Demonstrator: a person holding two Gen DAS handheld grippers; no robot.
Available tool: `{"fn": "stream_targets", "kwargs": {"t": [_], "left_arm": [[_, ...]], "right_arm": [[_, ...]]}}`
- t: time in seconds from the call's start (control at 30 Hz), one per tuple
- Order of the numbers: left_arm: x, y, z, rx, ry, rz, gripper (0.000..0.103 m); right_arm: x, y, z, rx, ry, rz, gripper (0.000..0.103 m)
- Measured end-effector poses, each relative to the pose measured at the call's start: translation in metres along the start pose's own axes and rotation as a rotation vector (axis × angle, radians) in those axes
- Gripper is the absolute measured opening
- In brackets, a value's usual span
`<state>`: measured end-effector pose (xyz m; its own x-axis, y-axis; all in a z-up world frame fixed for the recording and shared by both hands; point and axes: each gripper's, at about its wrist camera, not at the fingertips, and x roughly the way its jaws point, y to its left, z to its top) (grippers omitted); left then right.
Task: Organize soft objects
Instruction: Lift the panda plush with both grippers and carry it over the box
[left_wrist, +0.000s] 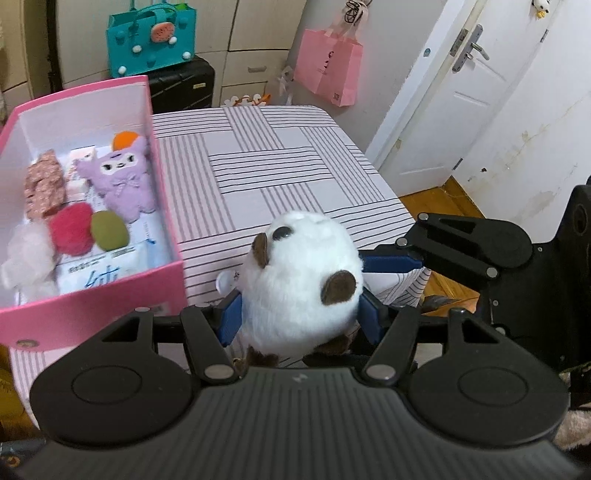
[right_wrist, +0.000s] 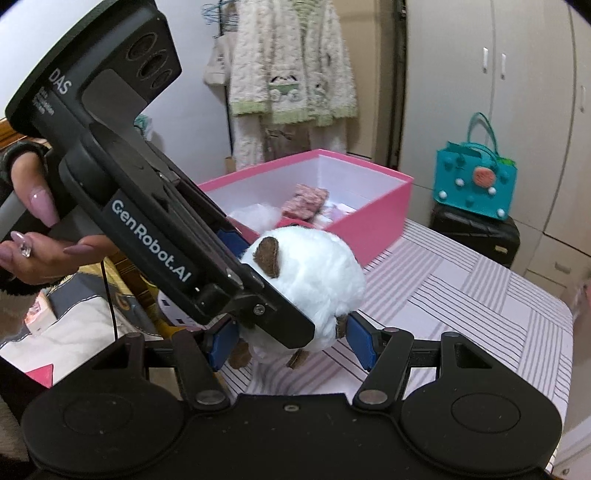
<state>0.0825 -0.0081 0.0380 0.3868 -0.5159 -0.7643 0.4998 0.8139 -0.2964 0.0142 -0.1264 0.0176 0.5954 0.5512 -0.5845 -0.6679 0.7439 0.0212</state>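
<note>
Progress looks far along: your pink box already holds a purple plush, pompoms and a scrunchie. You have the white plush toy above the striped table, left gripper squeezing it, right gripper wider, pads apparently just off it. Only boxing it remains.

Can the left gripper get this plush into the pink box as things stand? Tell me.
Probably yes. The left gripper holds the white plush, and the pink box beside it is open-topped. The right gripper also flanks the plush and may need to let go.
</note>
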Motion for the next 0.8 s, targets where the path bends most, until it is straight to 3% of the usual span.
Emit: {"fn": "stream_targets", "kwargs": {"t": [0.4, 0.8], "left_arm": [[-0.047, 0.034, -0.012, -0.067, -0.036, 0.04, 0.062], [-0.101, 0.066, 0.022, -0.1, -0.242, 0.09, 0.062]], "right_arm": [[0.014, 0.016, 0.044, -0.053, -0.035, 0.121, 0.069], [0.035, -0.018, 0.118, 0.005, -0.148, 0.21, 0.069]]}}
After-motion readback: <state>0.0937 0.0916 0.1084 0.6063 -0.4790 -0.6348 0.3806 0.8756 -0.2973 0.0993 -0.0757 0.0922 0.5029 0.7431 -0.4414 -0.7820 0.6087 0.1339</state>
